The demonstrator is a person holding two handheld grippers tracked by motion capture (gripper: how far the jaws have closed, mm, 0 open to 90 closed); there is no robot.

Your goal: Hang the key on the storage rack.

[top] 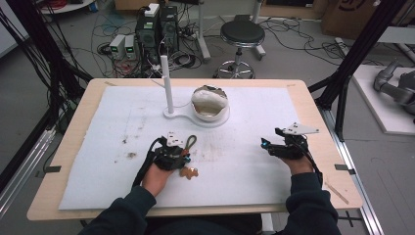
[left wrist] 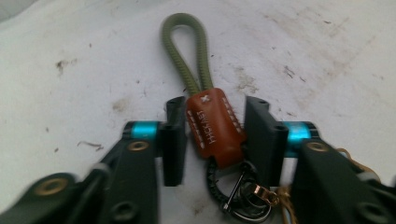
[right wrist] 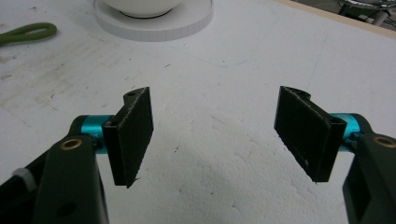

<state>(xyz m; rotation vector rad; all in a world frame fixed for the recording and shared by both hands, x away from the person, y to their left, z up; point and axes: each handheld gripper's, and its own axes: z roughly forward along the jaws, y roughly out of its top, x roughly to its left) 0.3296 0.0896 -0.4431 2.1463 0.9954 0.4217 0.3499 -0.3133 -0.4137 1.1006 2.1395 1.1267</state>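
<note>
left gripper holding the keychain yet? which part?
Not yet. Left gripper is open, straddling the keychain at its brown leather tab; gaps show both sides. Right gripper open, empty.

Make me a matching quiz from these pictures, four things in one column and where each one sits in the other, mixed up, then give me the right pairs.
Things
1. brown leather keychain tab with olive green cord loop
2. white bowl on the round white base
3. left tool
4. right tool

Places or states
A. open over bare white mat, near the table's right edge
B. beside the upright white post
C. lying on the mat between two black jaws
D. jaws either side of the leather tab, a gap visible on the right

Pairs: 1-C, 2-B, 3-D, 4-A
</note>
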